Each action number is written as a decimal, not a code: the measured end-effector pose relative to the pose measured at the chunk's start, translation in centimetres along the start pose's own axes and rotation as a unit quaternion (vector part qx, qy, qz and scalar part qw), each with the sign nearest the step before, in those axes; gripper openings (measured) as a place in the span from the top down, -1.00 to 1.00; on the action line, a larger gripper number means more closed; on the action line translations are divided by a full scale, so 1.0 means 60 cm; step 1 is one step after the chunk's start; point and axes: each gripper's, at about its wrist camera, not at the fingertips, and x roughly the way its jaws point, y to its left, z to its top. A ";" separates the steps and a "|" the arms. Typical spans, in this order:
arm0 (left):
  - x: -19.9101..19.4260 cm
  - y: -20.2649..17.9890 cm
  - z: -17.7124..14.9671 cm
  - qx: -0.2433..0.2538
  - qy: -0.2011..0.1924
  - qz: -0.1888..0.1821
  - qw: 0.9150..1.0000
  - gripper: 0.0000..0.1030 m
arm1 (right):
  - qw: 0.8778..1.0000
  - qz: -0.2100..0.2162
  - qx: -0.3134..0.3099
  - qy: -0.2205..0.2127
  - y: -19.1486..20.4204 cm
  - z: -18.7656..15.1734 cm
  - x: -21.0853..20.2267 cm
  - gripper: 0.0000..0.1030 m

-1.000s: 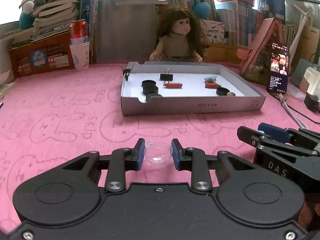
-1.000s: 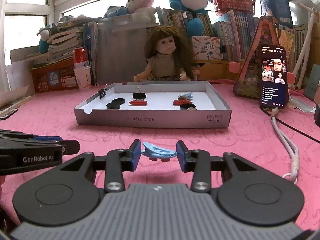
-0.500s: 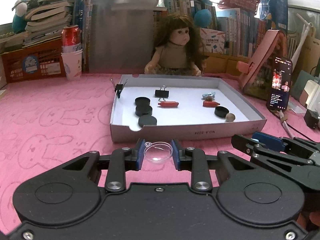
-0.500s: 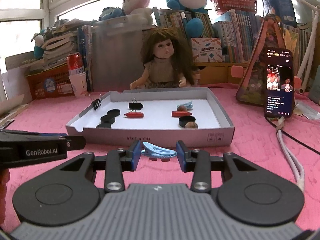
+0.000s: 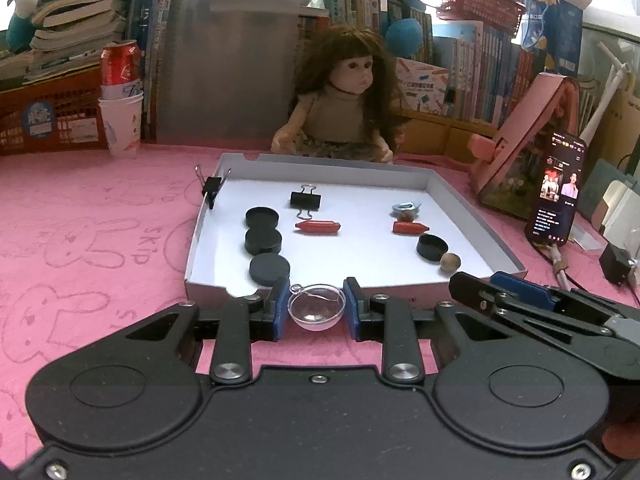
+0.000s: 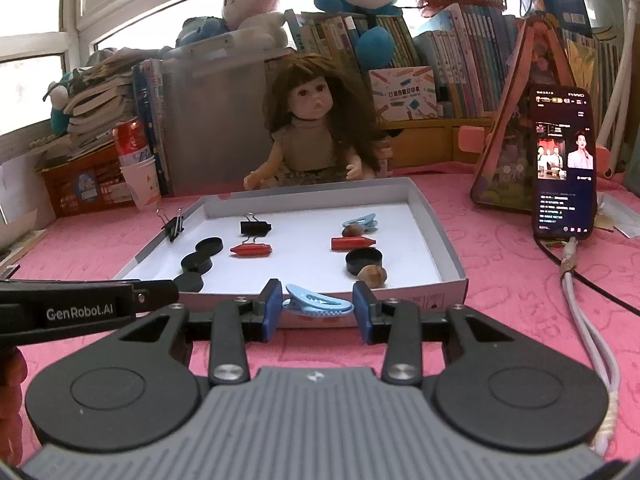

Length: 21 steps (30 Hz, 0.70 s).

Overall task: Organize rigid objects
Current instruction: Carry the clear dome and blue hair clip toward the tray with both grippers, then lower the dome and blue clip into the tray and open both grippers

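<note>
Left gripper point(image 5: 316, 309) pinches clear dome point(image 5: 317, 306) across its rim: light, slick, brittle; right gripper point(image 6: 318, 306) clamps stiff blue clip point(image 6: 318, 305) endwise.

Both wrist views face tray point(image 5: 352, 286) closely.

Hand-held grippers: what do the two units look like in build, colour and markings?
Left hand-held gripper: all-black body, two round caps, silver screws, black linkage arms and blue pads; seen from the right wrist view, its side reads "GenRobot.AI". Right hand-held gripper: the same shape and blue pads, but with a ribbed grey centre panel. No cables or sleeves are visible.
</note>
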 end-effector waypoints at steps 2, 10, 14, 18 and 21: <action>0.005 -0.002 0.004 0.002 0.001 -0.002 1.000 0.48 | 1.000 0.001 0.004 0.002 -0.004 0.005 0.005 0.15; 0.026 -0.009 0.027 -0.003 0.005 -0.014 1.000 0.48 | 1.000 0.003 0.006 0.007 -0.012 0.021 0.022 0.15; 0.037 -0.014 0.039 -0.006 0.006 -0.020 1.000 0.48 | 1.000 0.007 0.003 0.006 -0.013 0.030 0.029 0.15; 0.051 -0.016 0.048 -0.010 0.011 -0.020 1.000 0.48 | 1.000 0.010 0.006 0.011 -0.015 0.040 0.041 0.15; 0.063 -0.016 0.052 -0.017 0.018 -0.021 0.999 0.48 | 1.000 0.010 0.009 0.016 -0.018 0.044 0.051 0.15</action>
